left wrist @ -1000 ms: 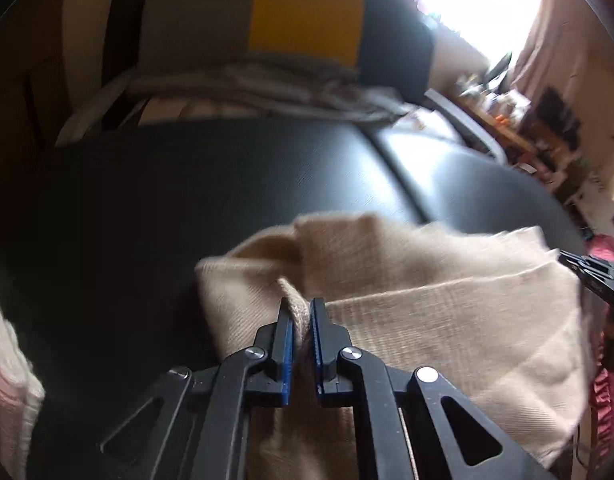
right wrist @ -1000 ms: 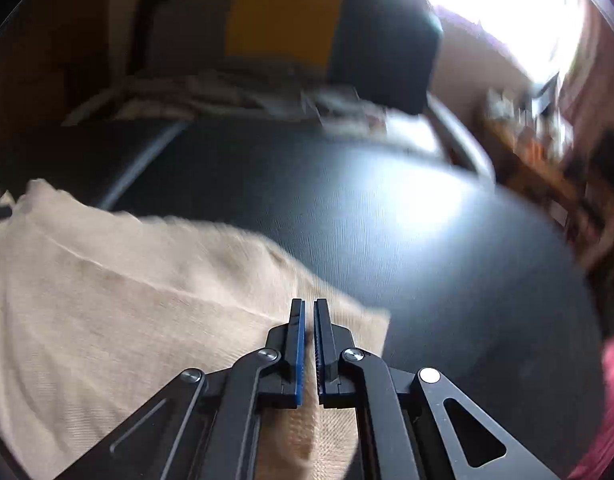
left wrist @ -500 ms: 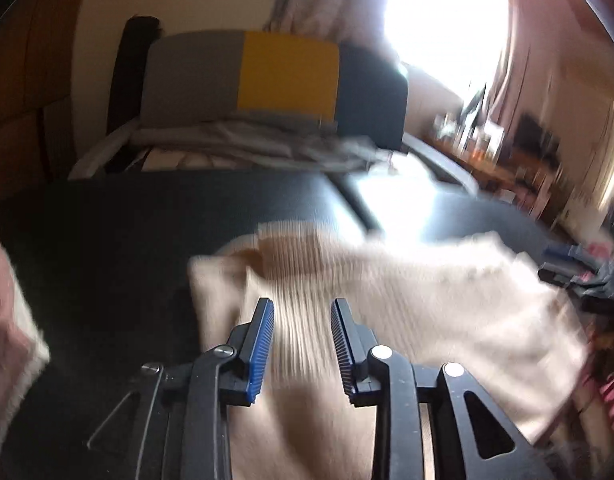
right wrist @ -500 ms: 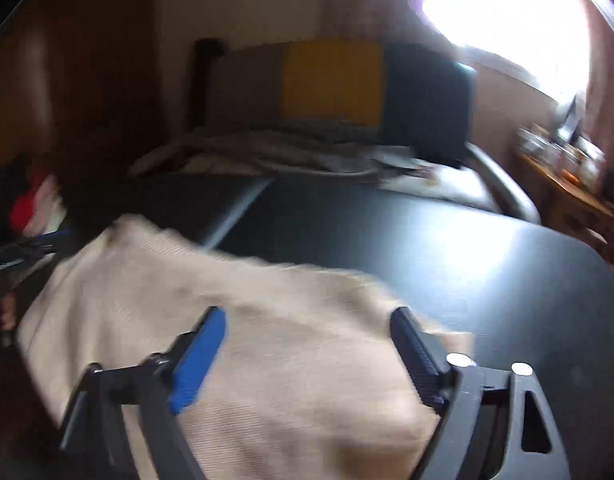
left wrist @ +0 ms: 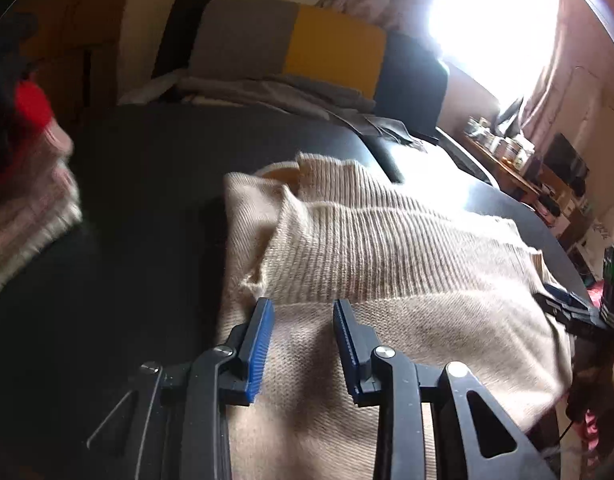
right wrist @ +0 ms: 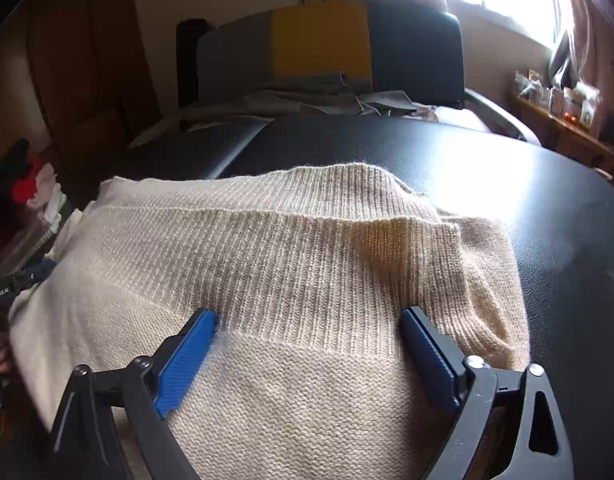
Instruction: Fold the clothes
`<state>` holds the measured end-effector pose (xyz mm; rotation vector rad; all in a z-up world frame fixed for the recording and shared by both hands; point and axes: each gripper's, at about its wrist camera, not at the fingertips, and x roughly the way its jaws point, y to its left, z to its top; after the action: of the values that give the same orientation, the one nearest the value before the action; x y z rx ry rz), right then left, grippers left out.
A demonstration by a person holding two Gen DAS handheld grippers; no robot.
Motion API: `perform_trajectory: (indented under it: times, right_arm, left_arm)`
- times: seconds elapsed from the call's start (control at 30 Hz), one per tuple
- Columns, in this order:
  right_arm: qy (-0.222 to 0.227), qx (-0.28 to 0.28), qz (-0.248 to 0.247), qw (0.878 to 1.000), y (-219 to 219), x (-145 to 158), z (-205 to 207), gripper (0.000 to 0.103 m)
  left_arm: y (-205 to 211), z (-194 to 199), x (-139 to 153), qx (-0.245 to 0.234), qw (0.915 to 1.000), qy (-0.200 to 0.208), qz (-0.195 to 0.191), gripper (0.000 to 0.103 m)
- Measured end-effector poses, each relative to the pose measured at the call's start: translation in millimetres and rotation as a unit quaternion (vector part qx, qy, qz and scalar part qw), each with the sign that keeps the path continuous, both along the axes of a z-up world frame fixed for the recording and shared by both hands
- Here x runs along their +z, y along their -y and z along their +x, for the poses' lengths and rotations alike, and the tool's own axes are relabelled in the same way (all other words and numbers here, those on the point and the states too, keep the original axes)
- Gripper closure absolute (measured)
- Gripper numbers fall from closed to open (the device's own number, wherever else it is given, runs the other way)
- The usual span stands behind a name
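Observation:
A cream knitted sweater (left wrist: 387, 264) lies folded on the black table (left wrist: 147, 184), its ribbed hem doubled over the plain knit. My left gripper (left wrist: 303, 308) hovers over the sweater's near left part, jaws still opening, nothing pinched between the blue pads. In the right wrist view the same sweater (right wrist: 291, 256) fills the near table (right wrist: 547, 216). My right gripper (right wrist: 307, 320) stands wide over it, jaws still spreading, pads off the cloth. The right gripper's tip (left wrist: 567, 312) shows at the left view's right edge; the left gripper's tip (right wrist: 23, 280) shows at the right view's left edge.
Behind the table stands a chair (right wrist: 327, 44) with a grey, yellow and dark back, piled with grey clothes (left wrist: 275, 92). More folded clothes, white, pink and red (left wrist: 27, 184), lie at the table's left. A cluttered shelf (right wrist: 559, 100) runs along the right wall under a bright window.
Both grippers were shut on the sweater's edge a second ago; both have let go and opened, the right one wide. Both have drawn back toward the near side, and the fold lies flat.

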<state>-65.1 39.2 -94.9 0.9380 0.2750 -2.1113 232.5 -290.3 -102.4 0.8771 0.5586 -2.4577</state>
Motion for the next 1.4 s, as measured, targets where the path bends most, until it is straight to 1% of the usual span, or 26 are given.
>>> perform_trajectory:
  times: [0.03,0.07,0.13,0.2,0.27,0.3,0.33,0.37,0.43,0.47,0.57,0.6,0.67,0.73,0.8,0.9,0.97,1.03,1.1,1.13,1.17,1.2,1.27,1.3,1.37,1.4]
  right_arm:
    - [0.004,0.007,-0.001,1.000,4.5,3.0,-5.5,0.000]
    - [0.008,0.011,-0.003,1.000,7.3,6.3,-9.5,0.000]
    - [0.016,0.005,-0.016,1.000,-1.0,16.0,-4.1,0.000]
    - [0.034,0.002,-0.049,0.998,-13.8,24.2,-1.0,0.000]
    - [0.064,0.012,-0.080,0.995,-22.2,27.6,2.5,0.000]
    - [0.074,0.018,-0.079,0.994,-24.1,25.8,5.3,0.000]
    - [0.081,0.021,-0.073,0.994,-26.3,23.3,7.2,0.000]
    - [0.078,0.013,-0.055,0.995,-29.7,17.8,5.6,0.000]
    - [0.080,0.013,-0.047,0.996,-39.5,7.6,2.5,0.000]
    - [0.079,0.014,-0.044,0.996,-43.8,2.9,1.8,0.000]
    - [0.037,0.033,-0.039,0.998,-46.1,-7.7,12.6,0.000]
    - [0.019,0.034,-0.039,0.998,-45.0,-11.1,16.4,0.000]
    - [-0.004,0.026,-0.042,0.999,-42.0,-14.4,19.3,0.000]
    - [-0.008,0.020,-0.053,0.998,-43.5,-12.6,18.8,0.000]
    - [0.002,0.014,-0.067,0.998,-44.5,-8.8,16.4,0.000]
    - [0.022,0.008,-0.039,0.999,-36.1,6.3,13.1,0.000]
    - [0.005,0.017,-0.028,0.999,-28.6,19.7,11.9,0.000]
    - [-0.018,0.031,-0.030,0.999,-21.6,33.0,8.8,0.000]
    - [-0.025,0.045,-0.036,0.998,-6.6,42.6,-2.2,0.000]
    - [-0.025,0.050,-0.037,0.998,1.1,45.2,-8.4,0.000]
    - [-0.023,0.052,-0.037,0.998,11.2,45.4,-16.8,0.000]
    - [-0.019,0.056,-0.035,0.998,21.5,43.6,-25.4,0.000]
    - [-0.014,0.057,-0.018,0.998,38.2,36.3,-39.3,0.000]
    - [-0.008,0.052,-0.001,0.999,45.7,31.9,-47.4,0.000]
    - [0.016,0.034,0.034,0.999,58.4,12.6,-68.2,0.000]
    - [0.035,0.032,0.034,0.998,59.4,3.7,-75.1,0.000]
  left_arm:
    - [-6.1,-1.1,8.8,-0.009,0.9997,-0.009,-0.021,0.070]
    - [-11.0,-2.7,13.9,-0.018,0.9990,-0.016,-0.039,0.069]
    - [-17.1,-15.3,19.3,-0.040,0.9972,-0.020,-0.060,0.068]
    - [-18.2,-32.7,17.1,-0.059,0.9959,-0.008,-0.068,0.068]
    - [-18.1,-51.1,8.6,-0.065,0.9943,0.016,-0.084,0.067]
    - [-17.0,-55.5,2.6,-0.060,0.9938,0.030,-0.089,0.067]
    - [-11.2,-61.3,-6.3,-0.048,0.9941,0.047,-0.085,0.064]
    - [-4.8,-62.2,-12.1,-0.043,0.9954,0.046,-0.073,0.056]
    - [7.4,-60.3,-21.0,-0.038,0.9978,0.032,-0.044,0.052]
    - [9.7,-60.6,-22.5,-0.038,0.9980,0.029,-0.040,0.051]
    - [11.7,-63.6,-23.4,-0.041,0.9978,0.031,-0.042,0.049]
    - [11.0,-65.9,-23.1,-0.042,0.9973,0.037,-0.047,0.049]
    - [11.7,-66.0,-21.4,-0.043,0.9972,0.043,-0.043,0.049]
    - [13.9,-63.4,-18.1,-0.042,0.9978,0.042,-0.028,0.049]
    - [15.2,-56.2,-13.3,-0.041,0.9985,0.037,-0.006,0.050]
    - [24.3,-32.4,-3.6,-0.038,0.9989,0.012,0.024,0.050]
    - [31.0,-16.3,1.8,-0.030,0.9989,-0.005,0.037,0.050]
    - [42.5,0.2,7.1,-0.013,0.9979,-0.028,0.058,0.049]
    - [58.9,13.4,9.0,0.004,0.9949,-0.047,0.089,0.042]
    - [70.9,18.0,7.9,0.005,0.9915,-0.055,0.118,0.033]
    - [76.9,16.6,7.0,0.003,0.9903,-0.052,0.129,0.026]
    - [80.6,13.5,6.4,-0.001,0.9901,-0.046,0.133,0.024]
    - [88.0,7.2,5.2,-0.008,0.9895,-0.035,0.140,0.023]
    - [91.7,4.1,4.6,-0.011,0.9891,-0.029,0.144,0.023]
    - [97.1,-5.5,2.2,-0.026,0.9878,-0.013,0.153,0.023]
    - [96.6,-11.8,1.0,-0.032,0.9885,0.000,0.148,0.023]
